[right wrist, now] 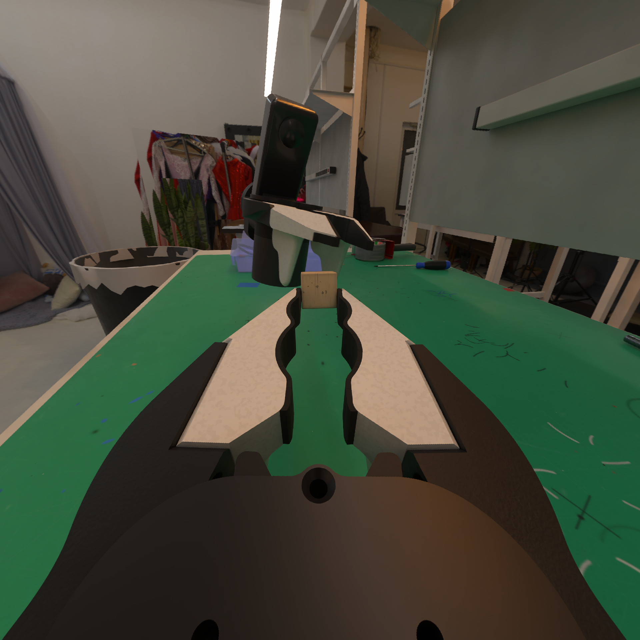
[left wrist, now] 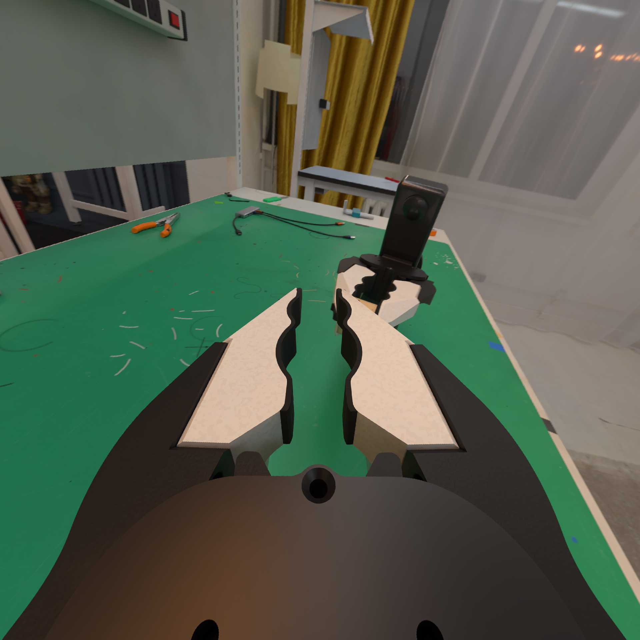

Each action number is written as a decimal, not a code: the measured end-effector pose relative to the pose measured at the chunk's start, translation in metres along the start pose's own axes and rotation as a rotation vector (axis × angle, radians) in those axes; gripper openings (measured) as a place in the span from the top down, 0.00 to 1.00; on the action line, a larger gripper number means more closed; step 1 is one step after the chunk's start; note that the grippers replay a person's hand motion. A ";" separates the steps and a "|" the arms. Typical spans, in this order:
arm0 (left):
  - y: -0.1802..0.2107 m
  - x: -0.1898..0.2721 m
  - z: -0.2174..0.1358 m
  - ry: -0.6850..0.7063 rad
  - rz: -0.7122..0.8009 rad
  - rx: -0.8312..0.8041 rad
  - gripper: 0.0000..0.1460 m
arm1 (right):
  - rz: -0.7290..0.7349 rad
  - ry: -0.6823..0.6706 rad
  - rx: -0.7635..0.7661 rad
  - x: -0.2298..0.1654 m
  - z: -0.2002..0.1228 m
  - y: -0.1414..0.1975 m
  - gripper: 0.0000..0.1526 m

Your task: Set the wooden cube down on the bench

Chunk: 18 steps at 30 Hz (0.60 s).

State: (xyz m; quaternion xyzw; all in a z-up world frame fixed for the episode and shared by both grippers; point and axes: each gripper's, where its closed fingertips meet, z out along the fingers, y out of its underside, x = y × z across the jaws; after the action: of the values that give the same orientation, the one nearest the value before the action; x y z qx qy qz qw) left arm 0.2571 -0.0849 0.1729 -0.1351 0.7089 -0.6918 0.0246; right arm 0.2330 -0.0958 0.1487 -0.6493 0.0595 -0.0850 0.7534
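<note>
Pinching the wooden cube [right wrist: 319, 289], right fingers [right wrist: 346, 304] clench; left fingers [left wrist: 294, 308] released

Soft, even indoor light, sharp focus, faint shadows, wide-angle bending at edges.

Cube [right wrist: 318, 289] sat between right tongs' [right wrist: 318, 298] tips above the counter [right wrist: 450, 363], left tongs [right wrist: 294, 242] just behind it, screwdriver [right wrist: 422, 265] farther right, bucket [right wrist: 128, 277] beside counter's left edge.
</note>
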 end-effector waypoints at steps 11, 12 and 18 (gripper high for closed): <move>0.003 0.003 0.006 -0.021 0.015 -0.026 0.87 | 0.013 0.005 -0.012 0.001 0.001 0.004 0.87; 0.003 -0.002 0.003 -0.038 0.004 -0.022 0.88 | 0.009 0.003 -0.001 0.001 0.000 0.001 0.87; 0.000 0.017 0.008 0.064 -0.012 0.006 0.79 | 0.016 0.038 -0.045 0.006 0.002 0.008 0.87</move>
State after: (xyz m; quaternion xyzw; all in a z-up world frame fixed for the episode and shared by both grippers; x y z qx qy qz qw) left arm 0.2424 -0.0965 0.1750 -0.1170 0.7065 -0.6979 -0.0018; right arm 0.2396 -0.0942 0.1413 -0.6640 0.0811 -0.0899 0.7379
